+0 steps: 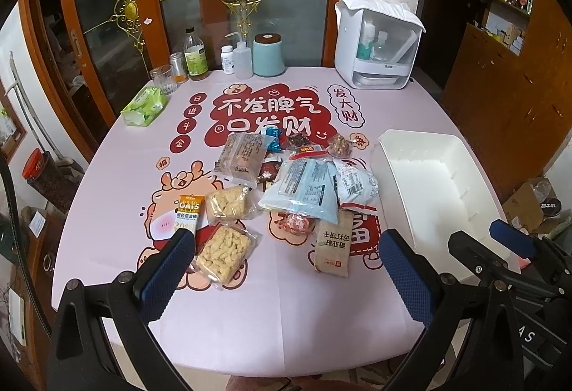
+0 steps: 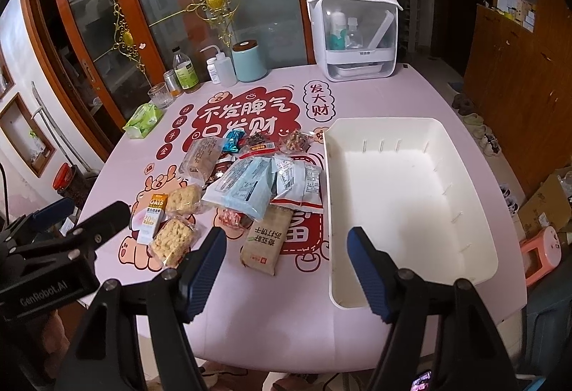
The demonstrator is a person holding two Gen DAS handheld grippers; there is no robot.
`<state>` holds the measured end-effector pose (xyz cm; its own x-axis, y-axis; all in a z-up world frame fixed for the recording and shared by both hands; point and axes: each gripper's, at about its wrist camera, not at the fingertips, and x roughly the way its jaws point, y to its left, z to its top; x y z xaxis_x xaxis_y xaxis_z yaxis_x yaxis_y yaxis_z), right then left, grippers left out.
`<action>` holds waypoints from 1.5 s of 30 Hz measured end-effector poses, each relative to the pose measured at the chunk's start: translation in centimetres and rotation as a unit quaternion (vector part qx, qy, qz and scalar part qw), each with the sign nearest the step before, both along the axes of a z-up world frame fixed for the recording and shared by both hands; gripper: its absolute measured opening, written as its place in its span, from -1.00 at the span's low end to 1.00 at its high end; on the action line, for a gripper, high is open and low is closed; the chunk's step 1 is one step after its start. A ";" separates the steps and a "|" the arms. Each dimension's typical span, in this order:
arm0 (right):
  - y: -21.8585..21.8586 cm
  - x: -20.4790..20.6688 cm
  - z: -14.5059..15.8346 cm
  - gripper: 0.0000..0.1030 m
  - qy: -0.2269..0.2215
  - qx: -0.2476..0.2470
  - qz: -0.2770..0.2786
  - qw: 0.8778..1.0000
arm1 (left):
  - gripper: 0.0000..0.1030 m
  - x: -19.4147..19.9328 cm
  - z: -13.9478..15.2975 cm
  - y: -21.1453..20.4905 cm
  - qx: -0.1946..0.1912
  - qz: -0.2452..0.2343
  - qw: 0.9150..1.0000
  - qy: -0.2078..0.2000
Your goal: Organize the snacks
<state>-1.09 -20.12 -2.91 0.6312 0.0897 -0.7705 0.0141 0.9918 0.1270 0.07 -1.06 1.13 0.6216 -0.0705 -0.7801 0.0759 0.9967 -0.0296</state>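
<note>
A heap of snacks [image 1: 286, 183] lies mid-table on the pink cloth [image 1: 279, 305], just left of the white bin [image 2: 411, 198], which sits at the table's right side with nothing in it. Nearest the front are two clear packs of puffed rice cake [image 1: 223, 253], an orange oat bar [image 1: 187, 214] just to their left, and a brown cracker pack [image 2: 266, 242] near the bin's front corner. A pale blue bag [image 1: 305, 189] tops the heap, beside a white bag [image 2: 300, 181]. The left gripper [image 1: 286, 269] hangs over the front of the cloth, jaws spread wide and holding nothing. The right gripper [image 2: 287, 271] hovers between the cracker pack and the bin's near wall, jaws likewise apart and bare. A green tissue pack [image 1: 144, 104], bottles and a teal canister [image 1: 268, 54] stand along the far edge.
</note>
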 end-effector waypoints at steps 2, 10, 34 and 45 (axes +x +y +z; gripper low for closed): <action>0.2 0.1 -0.1 0.37 0.001 0.001 -0.001 1.000 | 0.98 0.1 0.2 0.5 0.002 0.005 1.000 -0.006; 1.1 1.1 -0.3 0.38 0.006 0.004 0.005 1.000 | 0.98 0.6 -0.1 1.4 0.014 0.005 1.000 -0.006; 6.0 7.7 -8.6 0.37 0.132 0.024 -0.002 0.991 | 0.98 6.6 -4.5 10.1 0.054 0.027 0.996 0.062; 6.0 9.9 -15.6 0.37 0.192 0.034 -0.035 0.980 | 0.98 9.6 -12.7 13.9 0.064 -0.021 0.985 0.157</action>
<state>8.79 -14.16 -18.47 0.3028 0.1162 -0.9459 0.1415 0.9760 0.1652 9.68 12.80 -11.55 0.3464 0.0198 -0.9379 0.1247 0.9899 0.0670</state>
